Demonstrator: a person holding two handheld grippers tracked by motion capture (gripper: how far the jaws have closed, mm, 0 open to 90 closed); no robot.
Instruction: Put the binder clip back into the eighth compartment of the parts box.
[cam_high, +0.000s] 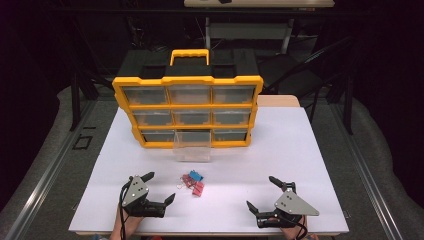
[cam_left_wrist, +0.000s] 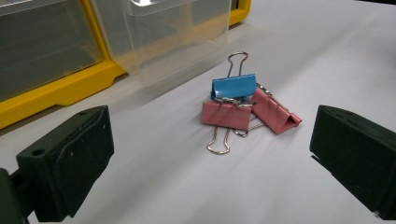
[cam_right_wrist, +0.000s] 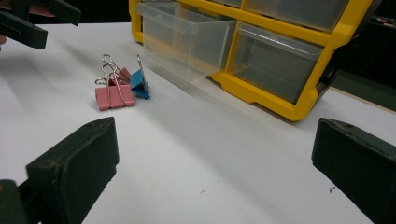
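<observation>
A small heap of binder clips (cam_high: 192, 182) lies on the white table (cam_high: 300, 145), front centre. In the left gripper view it shows as a blue clip (cam_left_wrist: 233, 86) leaning on two pink clips (cam_left_wrist: 226, 115). My left gripper (cam_high: 161, 186) stands open just left of the heap, its jaws wide apart (cam_left_wrist: 212, 158) and pointed at the clips, touching none. My right gripper (cam_high: 260, 191) is open at the front right, well clear of the clips (cam_right_wrist: 114, 93), with nothing between its jaws (cam_right_wrist: 210, 172).
A yellow organizer (cam_high: 187, 107) with clear drawers stands upright at the back of the table. Its bottom middle drawer (cam_high: 192, 147) is pulled out toward the clips. A wooden surface (cam_high: 277, 101) sits behind the table's right side.
</observation>
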